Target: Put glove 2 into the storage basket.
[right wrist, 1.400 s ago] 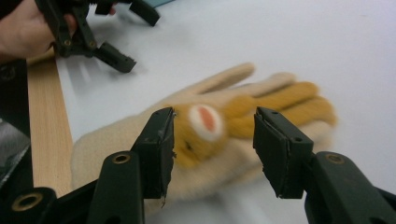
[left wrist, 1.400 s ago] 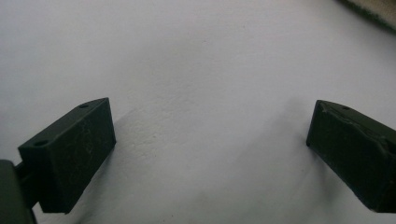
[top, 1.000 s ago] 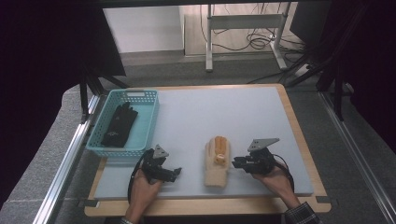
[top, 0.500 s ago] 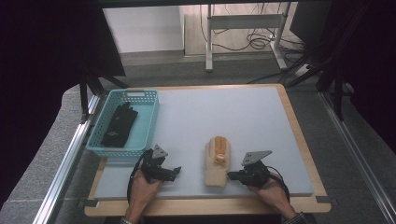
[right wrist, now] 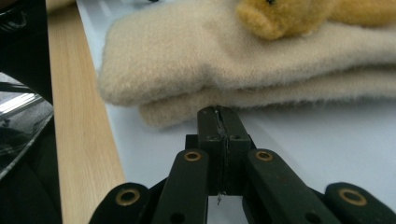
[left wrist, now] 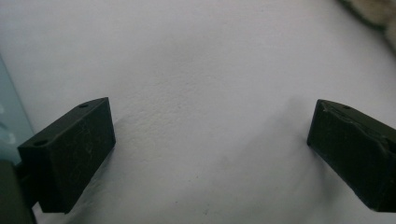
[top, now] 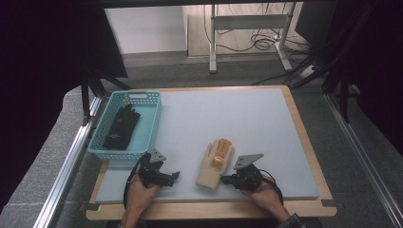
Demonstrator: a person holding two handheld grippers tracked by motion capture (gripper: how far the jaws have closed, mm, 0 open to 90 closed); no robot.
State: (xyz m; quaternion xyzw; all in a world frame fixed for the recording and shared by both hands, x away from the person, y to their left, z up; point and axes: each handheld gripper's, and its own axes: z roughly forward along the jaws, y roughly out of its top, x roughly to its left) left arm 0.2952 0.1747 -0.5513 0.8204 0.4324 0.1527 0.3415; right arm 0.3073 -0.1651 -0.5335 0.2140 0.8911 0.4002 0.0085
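Beige mitten (top: 215,164) is lying just ahead of your right gripper's tips | your left gripper (top: 172,176) is resting wide open over bare mat | your right gripper (right wrist: 218,122) is sitting pinched together, gripping nothing.

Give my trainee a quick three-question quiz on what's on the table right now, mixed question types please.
1. True or false: the right claw is shut with nothing between its jaws, its tip close to the cuff edge of the beige gloves.
2. Multiple choice: where does the black glove lie? A) on the grey mat beside the beige gloves B) inside the blue basket C) in the left claw
3. Fill in: the left claw's jaws stand ____ over the bare grey mat.

Key:
1. True
2. B
3. open
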